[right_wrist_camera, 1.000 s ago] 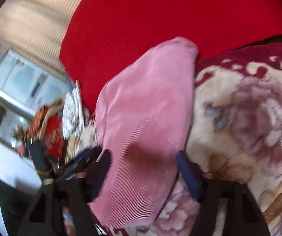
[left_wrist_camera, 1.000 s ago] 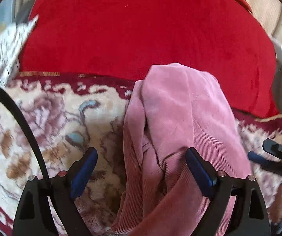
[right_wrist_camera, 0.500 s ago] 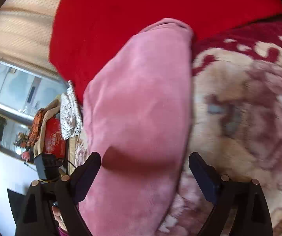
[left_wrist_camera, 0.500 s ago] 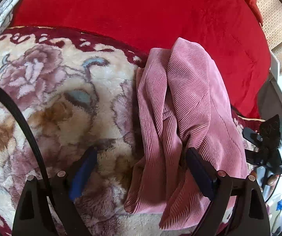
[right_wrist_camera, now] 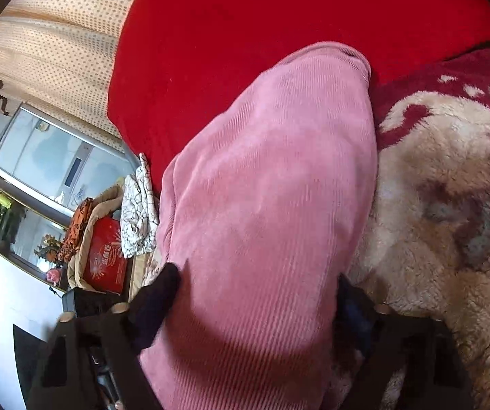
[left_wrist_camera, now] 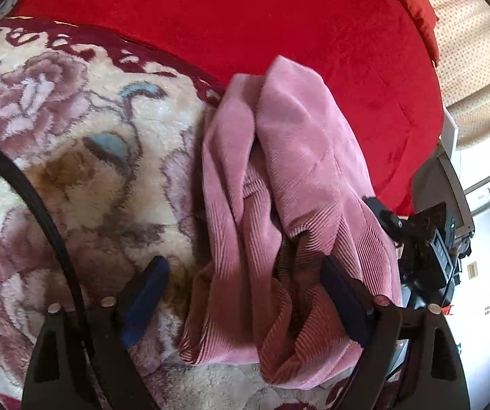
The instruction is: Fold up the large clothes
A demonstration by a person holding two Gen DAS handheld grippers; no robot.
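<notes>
While folded, garment (right_wrist_camera: 265,205) seemingly between tongs (right_wrist_camera: 255,304)

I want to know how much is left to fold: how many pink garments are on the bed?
1. The pink garment lies bunched on the flowered blanket, against the red cover. Others may be out of view.

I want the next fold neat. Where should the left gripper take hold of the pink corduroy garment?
Probably the near hem of the pink corduroy garment, where its layers bunch loosely between the open left gripper fingers. Come from the near side, low over the floral fleece blanket, gathering all layers.
</notes>
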